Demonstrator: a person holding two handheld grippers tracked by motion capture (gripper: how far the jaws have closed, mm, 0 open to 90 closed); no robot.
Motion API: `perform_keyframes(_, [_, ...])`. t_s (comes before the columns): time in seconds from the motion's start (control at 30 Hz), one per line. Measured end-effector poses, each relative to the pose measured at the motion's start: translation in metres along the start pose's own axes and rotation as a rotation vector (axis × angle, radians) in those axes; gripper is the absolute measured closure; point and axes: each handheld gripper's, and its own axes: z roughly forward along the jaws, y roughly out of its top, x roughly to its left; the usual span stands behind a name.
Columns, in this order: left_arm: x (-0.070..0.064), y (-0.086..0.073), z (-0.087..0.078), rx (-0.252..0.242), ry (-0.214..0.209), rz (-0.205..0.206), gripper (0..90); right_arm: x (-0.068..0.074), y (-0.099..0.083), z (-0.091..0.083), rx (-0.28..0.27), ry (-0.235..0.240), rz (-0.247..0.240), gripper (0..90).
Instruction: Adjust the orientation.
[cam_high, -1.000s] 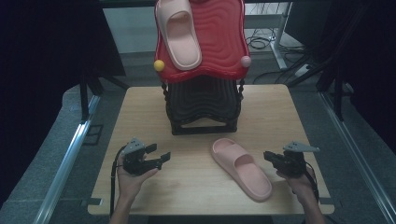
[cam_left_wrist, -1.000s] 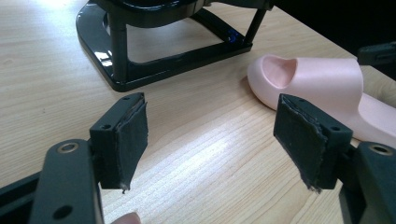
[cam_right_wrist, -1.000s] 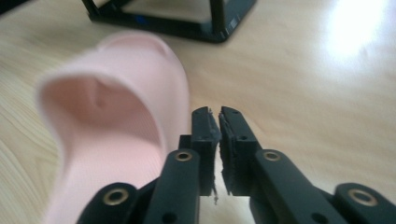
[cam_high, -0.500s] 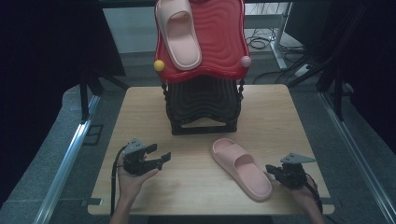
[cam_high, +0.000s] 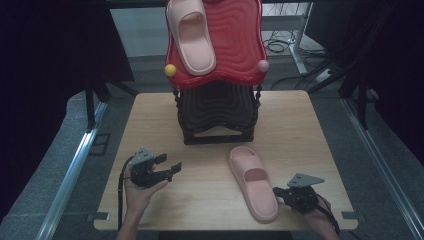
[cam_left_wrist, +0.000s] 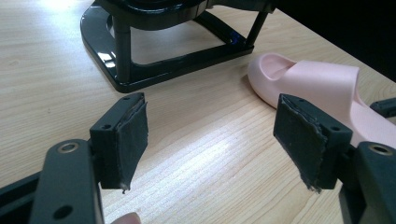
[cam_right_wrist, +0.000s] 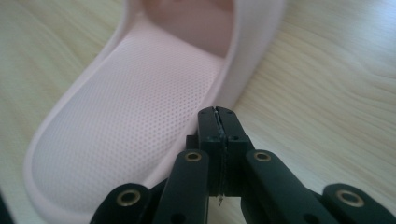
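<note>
Two claws: right claw (cam_right_wrist: 218, 122) pressed together beside pink slipper (cam_high: 252, 181) heel; left claw (cam_left_wrist: 212, 140) spread, empty.

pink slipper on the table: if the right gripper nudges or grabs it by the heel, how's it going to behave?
The pink slipper looks like moulded foam, so probably light and likely to slide on the smooth wooden table when nudged. It lies flat on its sole, so tipping or rolling seems unlikely. The heel rim looks thin and soft; gripped there by the right gripper, the toe end may droop slightly.

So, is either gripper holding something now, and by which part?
Nothing is held. The left gripper is open over the wooden table; the right gripper is shut, empty, beside the pink rubber slipper's heel rim.
</note>
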Motion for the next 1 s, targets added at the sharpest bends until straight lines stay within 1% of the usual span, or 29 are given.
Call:
perform_keyframes(0.17, [0.0,0.0,0.001,0.004,-0.002,0.0,26.5,0.021,0.012,0.012,0.015,0.058,-0.056,89.9])
perform_keyframes(0.2, [-0.001,0.0,0.001,0.004,-0.002,-0.001,26.5,0.021,0.012,0.012,0.015,0.058,-0.056,89.9])
perform_keyframes(0.27, [0.0,0.0,0.002,0.004,-0.003,-0.001,26.5,0.03,0.017,0.018,0.019,0.08,-0.079,89.8])
perform_keyframes(0.3, [0.0,0.0,0.002,0.004,-0.003,-0.002,26.5,0.038,0.022,0.025,0.021,0.098,-0.096,89.8])
perform_keyframes(0.37, [0.0,0.0,0.002,0.005,-0.003,-0.002,26.5,0.045,0.027,0.031,0.022,0.112,-0.109,89.8])
perform_keyframes(0.5, [-0.001,-0.001,0.002,0.007,-0.006,0.0,26.5,0.054,0.034,0.039,0.026,0.121,-0.127,89.8])
perform_keyframes(0.6, [0.0,0.0,0.001,0.003,-0.004,-0.002,26.5,0.054,0.034,0.039,0.024,0.118,-0.126,89.8])
perform_keyframes(0.63, [0.0,0.0,0.001,0.003,-0.004,-0.003,26.5,0.053,0.033,0.038,0.021,0.116,-0.123,89.8])
perform_keyframes(0.7, [-0.001,-0.001,0.002,0.006,-0.005,-0.001,26.5,0.045,0.029,0.032,-0.002,0.093,-0.097,89.7])
perform_keyframes(0.73, [-0.001,-0.001,0.002,0.006,-0.005,-0.001,26.5,0.045,0.029,0.032,-0.002,0.093,-0.097,89.7])
perform_keyframes(0.77, [-0.002,-0.001,0.002,0.007,-0.006,0.002,26.5,0.04,0.028,0.029,-0.011,0.081,-0.08,89.7])
perform_keyframes(0.8, [-0.004,-0.001,0.004,0.012,-0.009,0.01,26.5,0.029,0.024,0.023,-0.037,0.049,-0.033,88.6])
perform_keyframes(0.83, [-0.004,-0.001,0.004,0.012,-0.009,0.01,26.5,0.029,0.024,0.023,-0.037,0.049,-0.033,88.6])
perform_keyframes(0.87, [-0.006,-0.001,0.005,0.014,-0.012,0.014,26.5,0.017,0.02,0.017,-0.068,0.019,0.014,80.5])
perform_keyframes(0.9, [-0.008,-0.001,0.006,0.016,-0.013,0.018,26.6,0.01,0.018,0.014,-0.079,0.005,0.036,76.6])
perform_keyframes(0.93, [-0.009,-0.001,0.007,0.017,-0.013,0.021,26.7,0.006,0.016,0.012,-0.085,-0.01,0.051,73.7])
perform_keyframes(0.97, [-0.011,-0.001,0.008,0.017,-0.012,0.026,26.7,0.006,0.016,0.012,-0.085,-0.01,0.051,73.7])
perform_keyframes(1.0, [-0.013,0.0,0.01,0.019,-0.01,0.031,26.8,-0.001,0.013,0.009,-0.096,-0.036,0.073,70.1])
